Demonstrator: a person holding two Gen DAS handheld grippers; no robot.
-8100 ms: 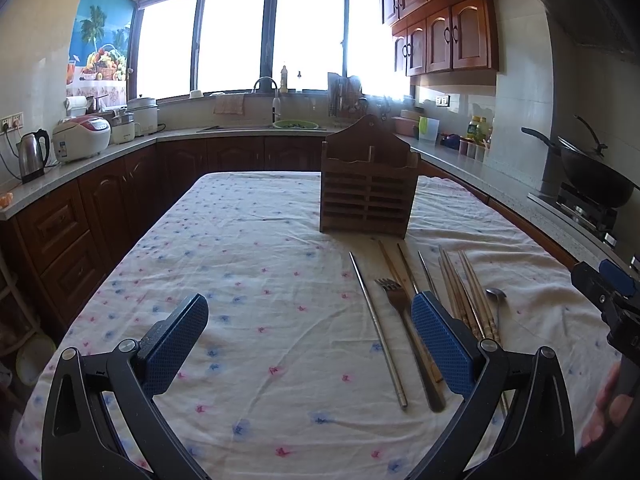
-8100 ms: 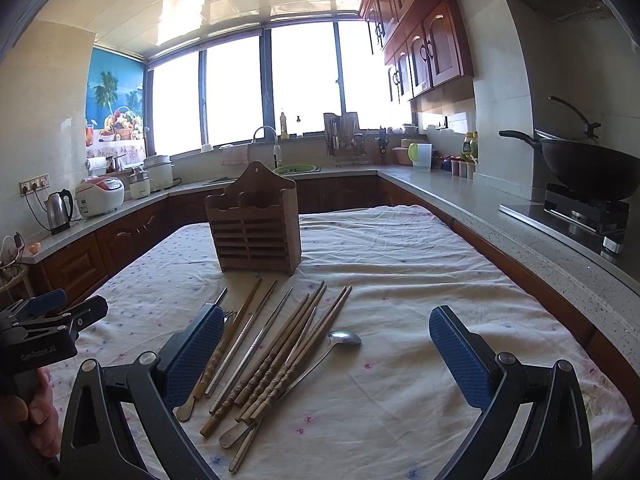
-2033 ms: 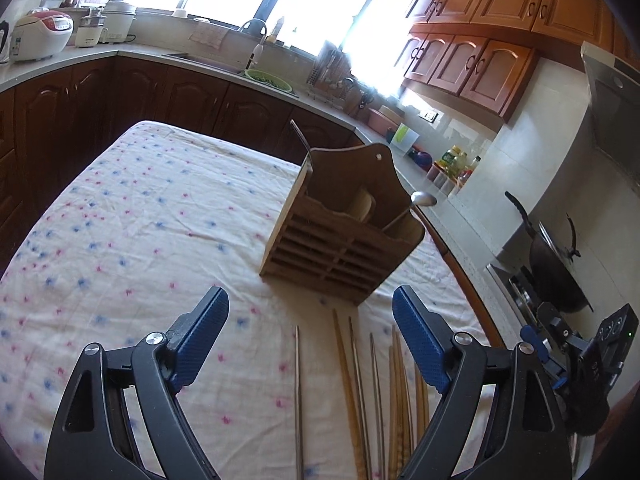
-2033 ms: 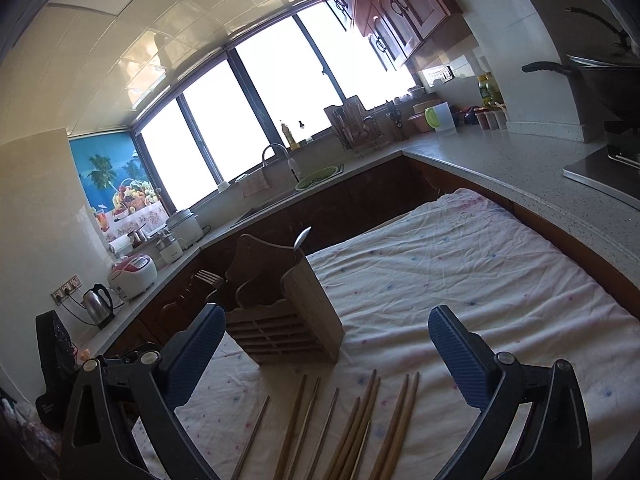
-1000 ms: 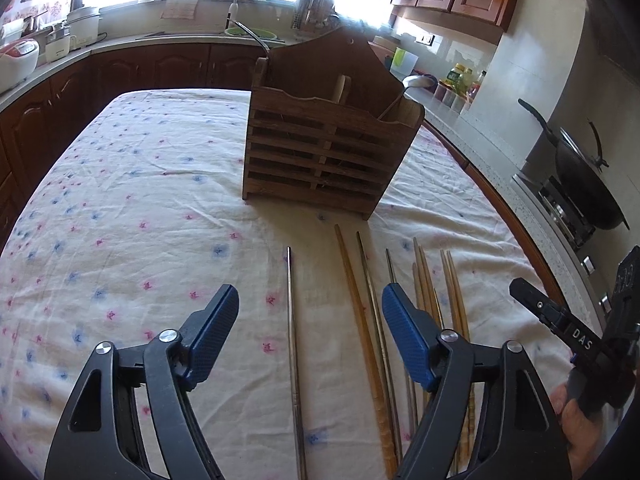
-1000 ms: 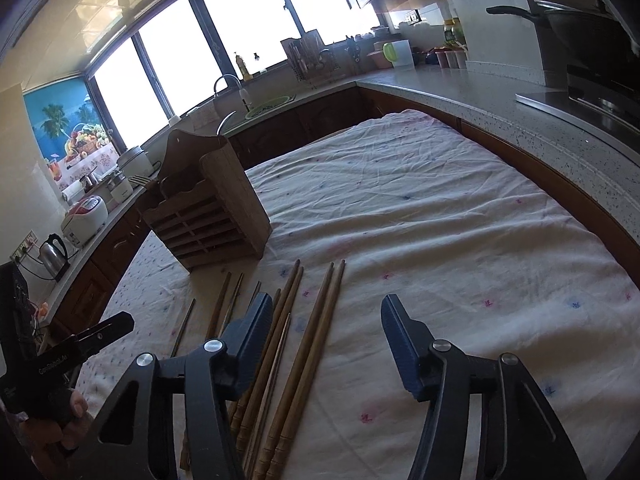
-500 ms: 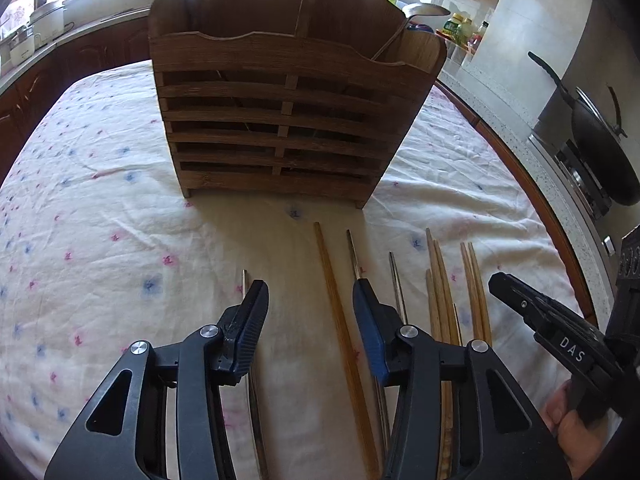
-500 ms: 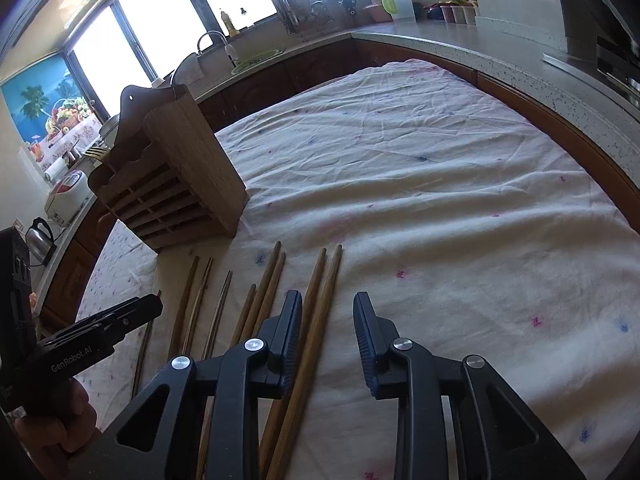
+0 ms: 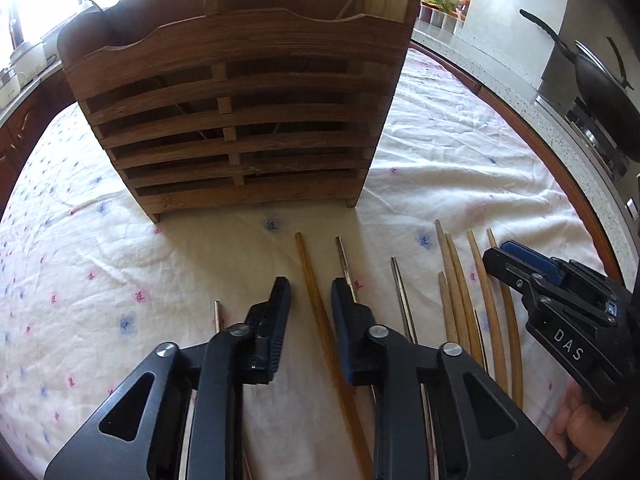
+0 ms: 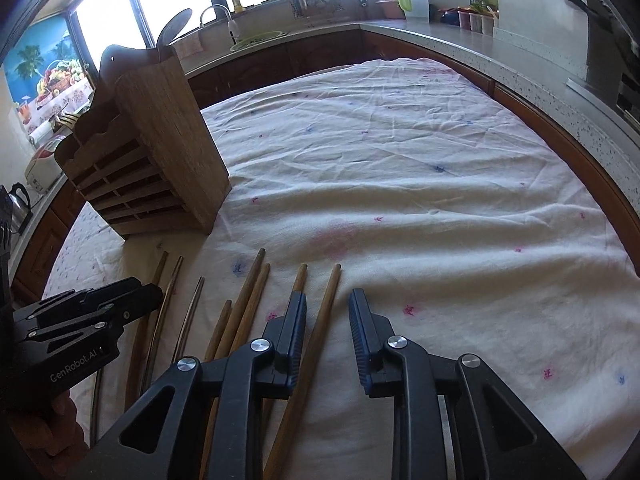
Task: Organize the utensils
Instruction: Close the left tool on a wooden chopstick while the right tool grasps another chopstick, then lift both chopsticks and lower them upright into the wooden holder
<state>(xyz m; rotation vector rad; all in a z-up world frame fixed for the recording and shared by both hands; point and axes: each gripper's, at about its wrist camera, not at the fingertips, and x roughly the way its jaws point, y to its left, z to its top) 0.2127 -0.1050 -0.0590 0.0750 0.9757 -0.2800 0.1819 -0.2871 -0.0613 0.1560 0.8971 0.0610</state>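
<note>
Now L gripper (image 9: 310,292) straddles brown chopstick (image 9: 316,300), R gripper (image 10: 327,308) straddles another (image 10: 324,312); both unclenched.

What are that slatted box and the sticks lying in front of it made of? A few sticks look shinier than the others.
The slatted utensil holder looks like bamboo or wood: brown, matte, with fine grain lines. Most chopsticks, like the one between the left gripper's fingers, seem to be the same, tan and dull. The thin grey chopstick glints, so it is probably metal, likely steel. The tablecloth looks like creased cotton-type fabric.

Bright window glare, fisheye-warped edges
</note>
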